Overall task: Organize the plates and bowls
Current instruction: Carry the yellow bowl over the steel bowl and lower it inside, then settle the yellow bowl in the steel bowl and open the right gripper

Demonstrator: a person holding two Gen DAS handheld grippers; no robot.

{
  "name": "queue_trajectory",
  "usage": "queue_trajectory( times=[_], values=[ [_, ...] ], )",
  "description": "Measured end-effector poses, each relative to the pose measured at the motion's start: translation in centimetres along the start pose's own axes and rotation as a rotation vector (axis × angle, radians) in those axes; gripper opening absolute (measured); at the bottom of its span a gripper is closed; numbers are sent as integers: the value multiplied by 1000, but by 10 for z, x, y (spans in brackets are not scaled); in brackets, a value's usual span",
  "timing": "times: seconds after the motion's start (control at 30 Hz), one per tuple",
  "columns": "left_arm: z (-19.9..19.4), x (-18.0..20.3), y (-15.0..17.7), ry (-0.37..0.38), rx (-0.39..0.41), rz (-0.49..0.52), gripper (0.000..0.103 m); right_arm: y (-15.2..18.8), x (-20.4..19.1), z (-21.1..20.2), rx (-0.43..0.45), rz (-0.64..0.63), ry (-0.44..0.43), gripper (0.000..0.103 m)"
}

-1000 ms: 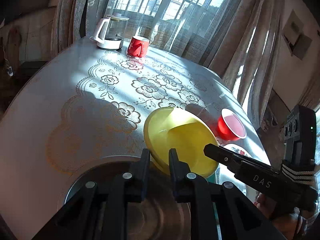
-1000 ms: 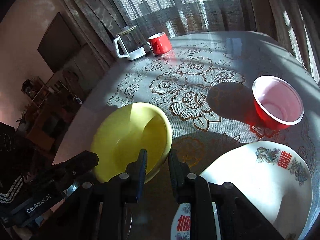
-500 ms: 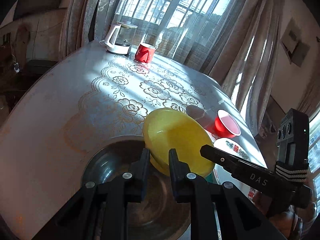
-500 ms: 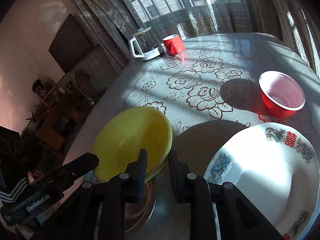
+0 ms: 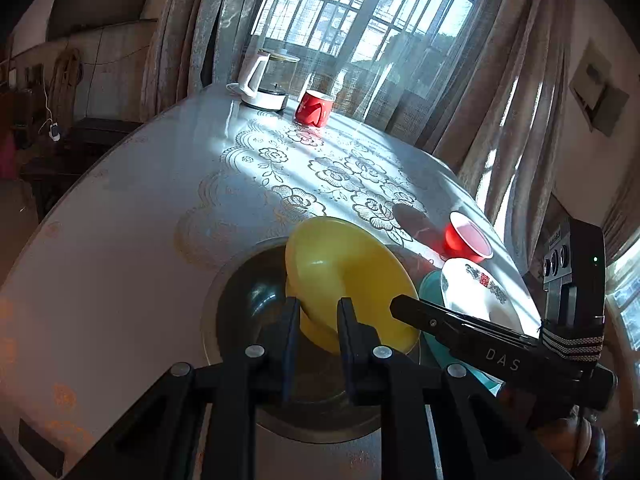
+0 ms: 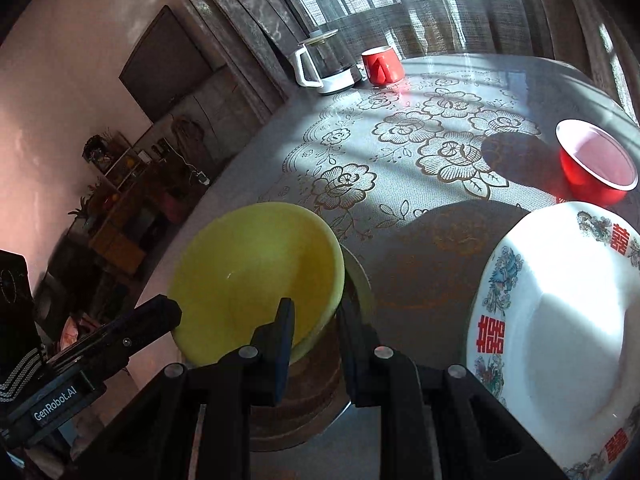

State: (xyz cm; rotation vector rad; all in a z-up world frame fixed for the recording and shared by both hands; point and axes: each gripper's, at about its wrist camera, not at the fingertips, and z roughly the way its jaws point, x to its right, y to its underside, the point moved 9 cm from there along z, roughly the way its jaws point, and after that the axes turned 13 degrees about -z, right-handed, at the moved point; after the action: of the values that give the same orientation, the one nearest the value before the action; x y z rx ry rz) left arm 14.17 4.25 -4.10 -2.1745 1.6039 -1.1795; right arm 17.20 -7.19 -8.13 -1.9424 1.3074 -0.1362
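A yellow bowl (image 5: 344, 276) is held tilted above a dark metal bowl (image 5: 248, 292) near the table's front edge. My left gripper (image 5: 318, 316) is shut on the yellow bowl's near rim. My right gripper (image 6: 316, 320) is shut on the opposite rim of the yellow bowl (image 6: 256, 276), over the metal bowl (image 6: 312, 396). A white patterned plate (image 6: 560, 340) lies to the right; in the left wrist view it (image 5: 476, 292) rests on a teal dish (image 5: 430, 284).
A red bowl (image 6: 596, 164) stands beyond the white plate. A red mug (image 5: 314, 108) and a glass kettle (image 5: 268, 84) stand at the far edge by the curtained window. The round table (image 5: 120, 240) has a floral lace cloth.
Both grippers have lifted the yellow bowl and drawn it back, so more of the metal bowl shows beneath it. The white plate looms larger in the right wrist view.
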Motion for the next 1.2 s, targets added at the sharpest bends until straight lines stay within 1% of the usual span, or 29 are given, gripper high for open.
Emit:
queue_trajectory(
  times=[0.33,0.63,1.03,1.2],
  values=[
    [3,-13,18,-21,-30,-11,18,18,-6,5,-32,-8,-10,22],
    [5,-18,20,-34,-35,-10,18,23,-11,8,-27,-34,-12,22],
    [12,-29,21,-46,-51,-21,18,22,-19,10,-26,-116,33,22],
    [17,-35,21,-44,-71,-35,18,22,-22,15,-35,-160,65,22]
  ],
)
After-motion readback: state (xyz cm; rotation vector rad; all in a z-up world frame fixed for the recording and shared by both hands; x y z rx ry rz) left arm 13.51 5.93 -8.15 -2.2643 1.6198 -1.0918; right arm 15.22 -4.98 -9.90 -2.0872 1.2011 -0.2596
